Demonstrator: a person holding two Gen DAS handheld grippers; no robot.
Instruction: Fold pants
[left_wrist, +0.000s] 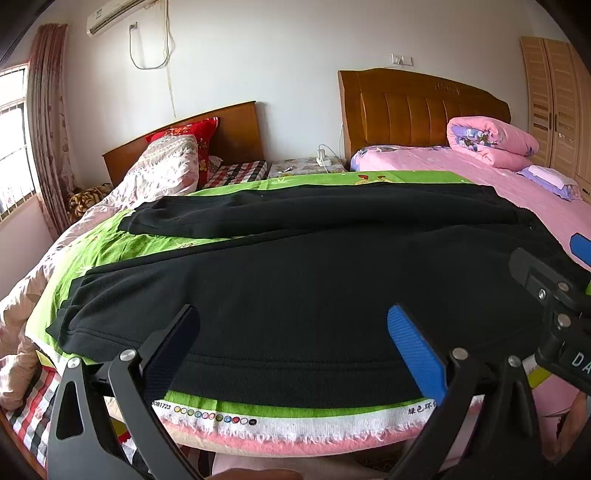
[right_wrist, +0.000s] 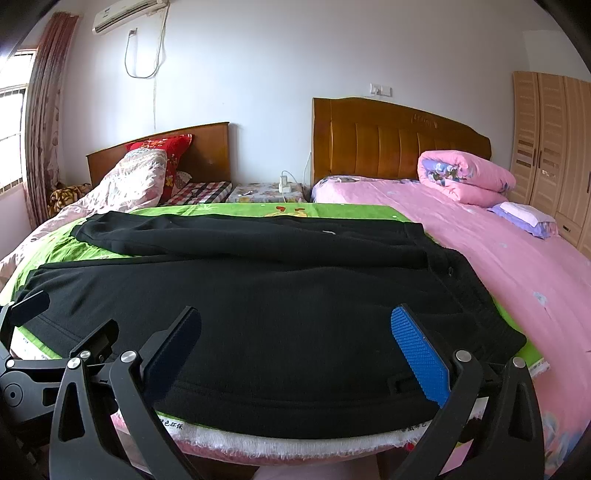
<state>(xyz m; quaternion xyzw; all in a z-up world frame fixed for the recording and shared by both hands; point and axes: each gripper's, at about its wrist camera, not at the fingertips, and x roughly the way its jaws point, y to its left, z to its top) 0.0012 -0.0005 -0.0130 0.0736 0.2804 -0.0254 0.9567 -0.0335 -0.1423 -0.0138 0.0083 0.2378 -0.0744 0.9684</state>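
Black fleece: we saw the pants (left_wrist: 295, 295) spread flat on a green sheet (left_wrist: 122, 243) laid across the foot of the beds, cuffs to our left, waistband to our right.
Far leg: it lay apart from the near leg at the cuff end, a wedge of green showing between them, and joined it toward the waistband.
Near leg: its long edge ran just inside the sheet's white printed selvedge (left_wrist: 221, 415), right in front of both tools.
Step in hand: we judged the fold had not begun; nothing was doubled over, so this looked like the approach before the first grasp.
Next move: we thought it called for pinching one leg along its edge at two spots and carrying it over the other leg, keeping the cloth taut so it landed flat.
Left gripper (left_wrist: 295, 339): its jaws stood at their widest, black pad on the left and blue pad on the right, hovering over the near leg's edge; we saw nothing between them, and could not tell whether the tips brushed the fleece.
Right gripper (right_wrist: 295, 339): likewise spread wide and empty, poised over the same leg nearer the waistband (right_wrist: 472, 295), not clamped on cloth.
Spacing: in the left view we saw the right tool close by at the right edge, so the two hung side by side.
Pink bedspread (right_wrist: 498, 251): it lay to the right, beyond the waistband.
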